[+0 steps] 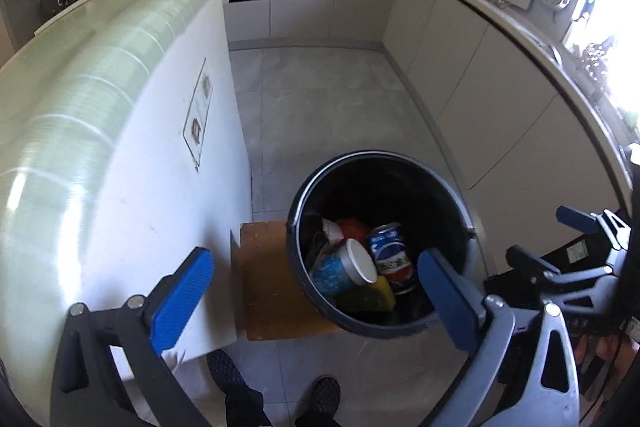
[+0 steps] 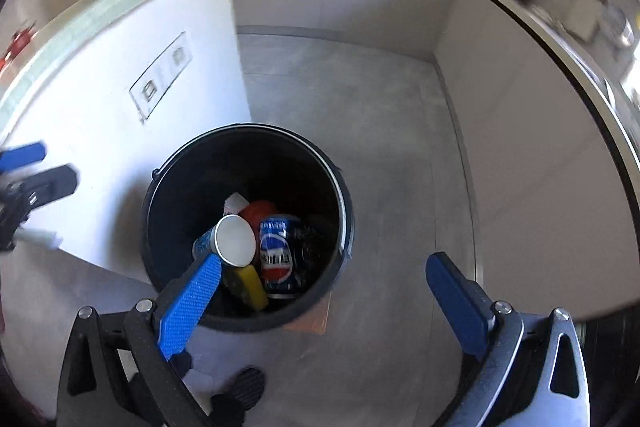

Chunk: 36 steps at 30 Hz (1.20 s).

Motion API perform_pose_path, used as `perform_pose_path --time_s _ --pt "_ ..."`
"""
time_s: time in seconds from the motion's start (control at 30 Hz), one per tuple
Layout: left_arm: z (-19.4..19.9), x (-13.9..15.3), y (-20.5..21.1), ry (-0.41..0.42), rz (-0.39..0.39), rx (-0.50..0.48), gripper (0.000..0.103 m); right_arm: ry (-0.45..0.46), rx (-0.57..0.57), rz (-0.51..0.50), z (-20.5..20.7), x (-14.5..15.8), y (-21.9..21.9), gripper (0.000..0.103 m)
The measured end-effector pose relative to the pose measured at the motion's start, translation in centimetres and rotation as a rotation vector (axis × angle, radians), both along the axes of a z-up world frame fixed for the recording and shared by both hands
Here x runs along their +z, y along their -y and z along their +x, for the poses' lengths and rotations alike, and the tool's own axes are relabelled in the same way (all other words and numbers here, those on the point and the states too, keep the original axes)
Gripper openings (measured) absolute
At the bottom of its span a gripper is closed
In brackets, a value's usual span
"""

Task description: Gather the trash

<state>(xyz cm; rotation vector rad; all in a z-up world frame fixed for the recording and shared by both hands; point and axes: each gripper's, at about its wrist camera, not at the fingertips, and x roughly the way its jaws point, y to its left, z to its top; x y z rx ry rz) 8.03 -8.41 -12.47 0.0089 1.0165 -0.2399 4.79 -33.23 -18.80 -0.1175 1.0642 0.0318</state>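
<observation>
A dark round trash bin [image 1: 452,195] stands on the kitchen floor; it also shows in the right wrist view [image 2: 160,227]. Inside lie a blue paper cup [image 1: 352,265] [image 2: 234,241], a Pepsi can [image 1: 392,253] [image 2: 278,259], a yellow sponge [image 1: 384,293] [image 2: 250,285] and a red item [image 1: 354,227] [image 2: 256,211]. My left gripper [image 1: 316,295] is open and empty above the bin's near edge. My right gripper [image 2: 324,295] is open and empty above the bin; it also shows in the left wrist view [image 1: 544,239].
A white counter side [image 1: 160,167] with a green top [image 1: 80,87] rises left of the bin. A brown cardboard sheet [image 1: 272,291] lies under the bin. Grey cabinets [image 1: 500,107] line the back and right. The person's shoes [image 1: 324,395] are at the bottom.
</observation>
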Motion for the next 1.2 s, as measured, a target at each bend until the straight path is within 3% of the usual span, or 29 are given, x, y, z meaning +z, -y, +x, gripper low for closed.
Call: perform_pose_path --time_s 0.23,0.43,0.6,0.73,1.2 --pt "-4.8 7.9 -2.1 0.082 0.02 -0.03 0.103 0.099 -0.063 0.049 -5.6 9.1 -2.2 0.103" --pt "-8.1 12.1 -5.3 0.152 0.002 0.015 0.103 0.181 -0.054 0.101 -10.3 14.8 -6.0 0.103" --pt "-11.3 14.2 -8.0 0.213 -0.001 0.044 0.103 0.219 -0.053 0.099 -13.0 17.1 -8.8 0.103" --pt "-12.2 13.8 -9.4 0.211 -0.021 0.051 0.103 0.25 -0.046 0.109 -15.1 18.2 -10.0 0.103" --pt "-13.0 15.0 -9.9 0.276 -0.029 0.063 0.103 0.304 -0.024 0.105 -16.4 19.7 -11.2 0.103"
